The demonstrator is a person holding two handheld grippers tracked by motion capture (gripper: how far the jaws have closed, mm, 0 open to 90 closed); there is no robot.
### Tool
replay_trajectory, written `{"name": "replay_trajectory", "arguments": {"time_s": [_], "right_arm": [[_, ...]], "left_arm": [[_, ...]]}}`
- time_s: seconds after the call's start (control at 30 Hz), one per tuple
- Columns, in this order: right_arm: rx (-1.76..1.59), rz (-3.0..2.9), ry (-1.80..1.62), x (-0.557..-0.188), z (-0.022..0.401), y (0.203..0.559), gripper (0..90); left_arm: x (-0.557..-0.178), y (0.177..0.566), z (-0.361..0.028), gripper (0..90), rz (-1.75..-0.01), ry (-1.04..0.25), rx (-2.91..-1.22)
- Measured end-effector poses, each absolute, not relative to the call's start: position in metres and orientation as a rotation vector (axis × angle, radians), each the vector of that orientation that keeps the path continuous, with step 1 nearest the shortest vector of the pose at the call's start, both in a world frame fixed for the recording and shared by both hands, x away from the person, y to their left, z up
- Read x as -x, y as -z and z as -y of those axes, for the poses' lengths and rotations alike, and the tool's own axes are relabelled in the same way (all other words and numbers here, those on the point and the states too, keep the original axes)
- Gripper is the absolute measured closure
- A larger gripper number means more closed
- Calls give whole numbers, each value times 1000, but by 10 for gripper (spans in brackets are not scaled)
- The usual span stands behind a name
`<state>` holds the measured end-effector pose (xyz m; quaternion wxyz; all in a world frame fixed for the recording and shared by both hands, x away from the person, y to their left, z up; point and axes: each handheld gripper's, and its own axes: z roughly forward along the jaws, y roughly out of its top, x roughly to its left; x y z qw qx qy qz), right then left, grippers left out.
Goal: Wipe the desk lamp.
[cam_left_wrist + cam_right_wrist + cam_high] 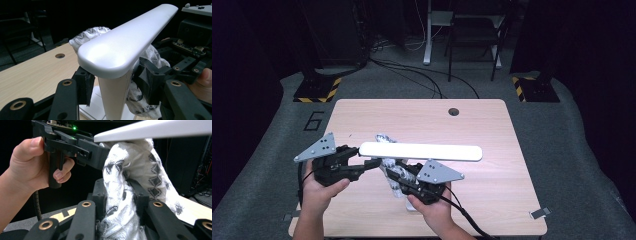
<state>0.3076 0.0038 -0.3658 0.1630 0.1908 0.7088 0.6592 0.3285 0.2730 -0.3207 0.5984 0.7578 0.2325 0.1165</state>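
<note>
The left gripper [113, 87] clamps the lamp's [421, 151] white stem; the right gripper [120, 202] is closed on a patterned cloth [130, 182] under the lamp's head. Bare table [422, 117] lies beyond, toward the far edge

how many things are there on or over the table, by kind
white lamp: 1
white patterned cloth: 1
handheld grippers: 2, the left gripper and the right gripper
total: 4

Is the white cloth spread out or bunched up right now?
Bunched up: the cloth is gathered into a thick roll between the right gripper pads, under the white lamp head.
</note>
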Motion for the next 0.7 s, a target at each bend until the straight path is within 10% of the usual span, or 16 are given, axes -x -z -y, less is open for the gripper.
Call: {"name": "replay_trajectory", "arguments": {"time_s": [0.7], "right_arm": [[-748,-2197,-1696,-315,20,444,704]], "left_arm": [[-327,320,-271,515,-548,-275,-1761]]}}
